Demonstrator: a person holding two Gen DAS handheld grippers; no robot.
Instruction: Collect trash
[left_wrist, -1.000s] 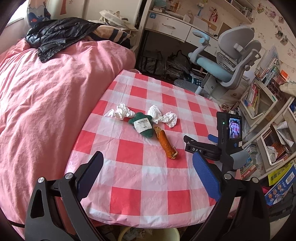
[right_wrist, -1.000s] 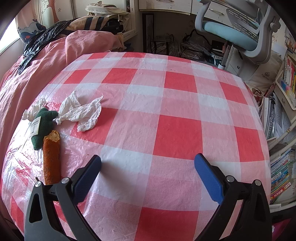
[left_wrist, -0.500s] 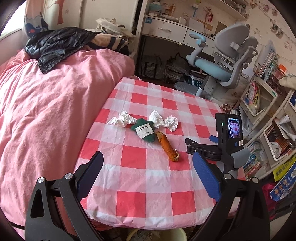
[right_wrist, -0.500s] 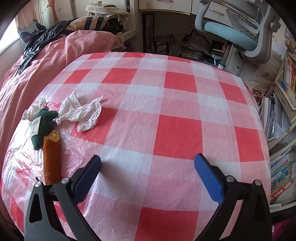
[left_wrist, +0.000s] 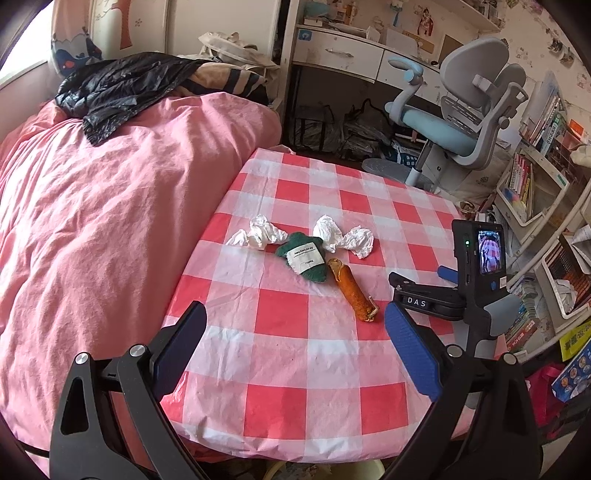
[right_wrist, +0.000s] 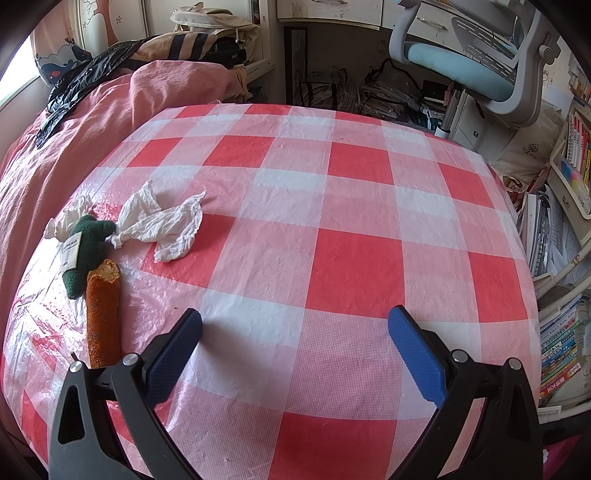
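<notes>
On the red-and-white checked table (left_wrist: 288, 369) lie two crumpled white tissues (left_wrist: 258, 236) (left_wrist: 345, 238), a green knitted piece with a white label (left_wrist: 304, 258) and an orange stick-shaped scrap (left_wrist: 352, 290). My left gripper (left_wrist: 295, 343) hangs open above the table's near edge, well short of them. In the right wrist view the tissue (right_wrist: 162, 225), green piece (right_wrist: 83, 254) and orange scrap (right_wrist: 103, 317) sit at the left. My right gripper (right_wrist: 295, 347) rests low over the cloth, open and empty; its body (left_wrist: 476, 280) shows at the table's right side.
A bed with a pink duvet (left_wrist: 110, 229) and a black jacket (left_wrist: 122, 85) borders the table's left. A grey-blue office chair (left_wrist: 461, 122) and a desk stand behind. Bookshelves (left_wrist: 535, 192) crowd the right. A pale bin rim (left_wrist: 321, 472) peeks below the table's near edge.
The left gripper has pulled back and up, so the table and trash look smaller and farther. The right gripper has not moved. Both stay open.
</notes>
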